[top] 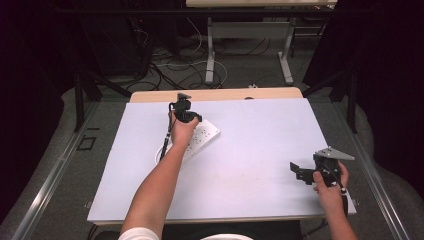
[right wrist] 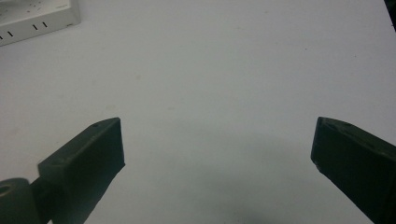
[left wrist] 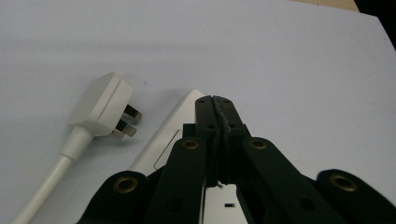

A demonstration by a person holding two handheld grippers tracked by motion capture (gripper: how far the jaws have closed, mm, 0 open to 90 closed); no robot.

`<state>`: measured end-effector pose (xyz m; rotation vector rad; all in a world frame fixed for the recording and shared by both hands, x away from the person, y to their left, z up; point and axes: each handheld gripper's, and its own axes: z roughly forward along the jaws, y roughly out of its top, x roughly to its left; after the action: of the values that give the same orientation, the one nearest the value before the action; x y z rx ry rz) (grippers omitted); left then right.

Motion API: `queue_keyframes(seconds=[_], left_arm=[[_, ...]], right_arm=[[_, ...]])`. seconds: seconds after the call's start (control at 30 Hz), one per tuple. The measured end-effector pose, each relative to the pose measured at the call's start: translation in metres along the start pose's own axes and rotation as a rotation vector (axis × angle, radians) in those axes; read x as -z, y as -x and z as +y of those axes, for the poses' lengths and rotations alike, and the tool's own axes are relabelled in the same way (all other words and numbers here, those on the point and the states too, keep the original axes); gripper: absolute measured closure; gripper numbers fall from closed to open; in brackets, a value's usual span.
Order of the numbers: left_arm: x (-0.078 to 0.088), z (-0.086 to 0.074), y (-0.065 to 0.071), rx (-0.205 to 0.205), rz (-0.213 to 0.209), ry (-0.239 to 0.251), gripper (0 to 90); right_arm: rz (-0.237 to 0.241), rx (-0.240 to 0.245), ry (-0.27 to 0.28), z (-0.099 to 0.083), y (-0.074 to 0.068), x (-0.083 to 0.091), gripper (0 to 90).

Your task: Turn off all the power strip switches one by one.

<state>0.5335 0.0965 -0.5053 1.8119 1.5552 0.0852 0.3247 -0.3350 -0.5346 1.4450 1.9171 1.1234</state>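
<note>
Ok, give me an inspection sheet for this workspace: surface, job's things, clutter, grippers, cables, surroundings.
Surface: pale mat covering the table, unmarked.
Job's things: white power strip lying flat; its plug unplugged on the mat beside it, white cord attached.
Clutter: nothing seen.
Grippers: left gripper shut, empty, above the power strip; right gripper open, empty, near the right edge.
Cables: black cable trailing from the left gripper.
Surroundings: dark room, floor wires, a second table's legs.

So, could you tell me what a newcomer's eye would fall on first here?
Probably the white power strip left of centre on the pale table, with the shut left gripper over it. Next, its white plug lying loose beside it, pins bare. The right gripper waits open near the table's right edge.
</note>
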Motion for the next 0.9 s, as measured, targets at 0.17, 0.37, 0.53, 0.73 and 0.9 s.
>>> queue_keyframes(seconds=[0.17, 0.37, 0.53, 0.73, 0.9], left_arm=[[-0.005, -0.001, 0.0, 0.015, -0.003, -0.015, 90.0], [-0.011, -0.003, -0.002, 0.017, 0.005, -0.028, 90.0], [-0.016, -0.004, -0.004, 0.019, 0.018, -0.038, 90.0], [-0.019, -0.005, -0.005, 0.021, 0.022, -0.048, 90.0], [-0.018, -0.005, -0.006, 0.007, 0.04, -0.044, 90.0]], right_arm=[[-0.006, -0.011, 0.012, 0.0, 0.001, 0.0, 2.1], [0.001, -0.009, 0.0, -0.001, 0.002, 0.001, 2.1], [-0.012, -0.01, 0.014, -0.002, 0.003, 0.0, 2.1], [-0.013, -0.012, 0.013, -0.001, 0.002, 0.001, 2.1], [-0.001, -0.013, -0.002, -0.001, 0.001, 0.002, 2.1]])
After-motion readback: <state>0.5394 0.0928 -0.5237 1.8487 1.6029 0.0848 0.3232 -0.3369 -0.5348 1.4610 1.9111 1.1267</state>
